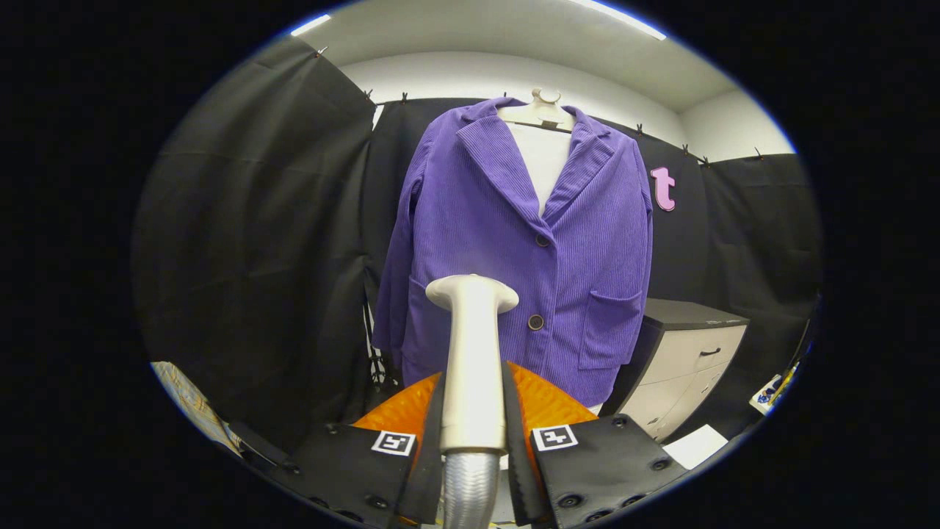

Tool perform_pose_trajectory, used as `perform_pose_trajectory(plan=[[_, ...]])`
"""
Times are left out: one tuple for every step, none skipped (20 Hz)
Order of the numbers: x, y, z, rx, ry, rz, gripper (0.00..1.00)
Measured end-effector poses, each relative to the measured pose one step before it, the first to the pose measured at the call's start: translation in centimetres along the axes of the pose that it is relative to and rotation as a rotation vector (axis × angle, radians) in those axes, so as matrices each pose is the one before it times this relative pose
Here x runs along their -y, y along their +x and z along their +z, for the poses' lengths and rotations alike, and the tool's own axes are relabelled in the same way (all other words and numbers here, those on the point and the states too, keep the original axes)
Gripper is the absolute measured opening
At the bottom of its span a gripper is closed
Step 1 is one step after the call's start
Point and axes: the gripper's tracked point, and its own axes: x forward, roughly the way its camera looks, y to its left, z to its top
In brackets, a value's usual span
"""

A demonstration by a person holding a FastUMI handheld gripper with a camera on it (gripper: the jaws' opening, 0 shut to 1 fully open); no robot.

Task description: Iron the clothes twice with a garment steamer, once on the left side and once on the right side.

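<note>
Steamer [471, 353] clamped between tongs [472, 441], before purple jacket [580, 242]

The garment steamer [472, 353] was clamped between the fingers of the gripper [472, 441], its head raised ahead of them. Beyond it, the jacket [529, 250] was hung on a hanger [540, 114] before the booth wall. A drawer cabinet [683, 360] was placed right of the jacket, slightly behind it.

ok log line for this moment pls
gripper shut on steamer | steamer head short of purple jacket | jacket on hanger
</note>
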Motion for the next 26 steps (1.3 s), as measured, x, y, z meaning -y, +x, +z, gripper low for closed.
perform_pose_trajectory(plan=[[0.185,-0.122,0.624,0.01295,0.00866,0.00677,0.45],[0.074,0.034,0.792,0.01217,0.00172,0.00395,0.45],[0.321,-0.067,0.786,0.01826,-0.00352,-0.00105,0.45],[0.558,0.088,1.000,0.02321,-0.00048,-0.00339,0.45],[0.366,-0.175,0.641,0.01425,-0.00342,-0.00086,0.45],[0.333,-0.033,0.658,0.01244,0.00394,0.00365,0.44],[0.329,0.046,0.569,0.01031,0.00678,0.00601,0.45],[0.309,-0.231,0.660,0.01490,0.00680,0.00340,0.45],[0.413,-0.048,0.670,0.01538,0.00348,-0.00192,0.45],[0.787,0.092,0.635,0.01448,0.00173,-0.00466,0.44],[0.531,0.146,0.779,0.00853,0.00395,-0.00358,0.44],[0.549,-0.079,0.581,0.00618,0.00996,0.00142,0.44],[0.329,0.010,0.422,0.00225,0.01635,0.00658,0.45],[0.348,0.018,0.521,0.00055,0.01664,0.01071,0.44],[0.263,-0.032,0.434,0.00187,0.01064,0.00974,0.44],[0.358,-0.072,0.419,0.00527,0.00245,0.00629,0.44],[0.408,-0.025,0.270,0.00301,-0.00539,0.00442,0.44],[0.242,-0.080,0.226,-0.00010,-0.00875,0.00494,0.44],[0.150,-0.076,0.094,-0.00081,-0.00445,0.00911,0.45],[-0.001,-0.310,0.212,0.00265,-0.00096,0.01257,0.45],[0.113,-0.311,0.235,0.00609,-0.00033,0.01195,0.45],[0.051,-0.384,0.339,0.00863,-0.00228,0.01052,0.44],[0.078,-0.299,0.307,0.01172,-0.00413,0.00889,0.44],[0.008,-0.493,0.387,0.01583,-0.00998,0.00744,0.44],[0.165,-0.208,0.478,0.01489,-0.01389,0.00715,0.44],[0.264,-0.456,0.355,0.01406,-0.00836,0.00596,0.44]])
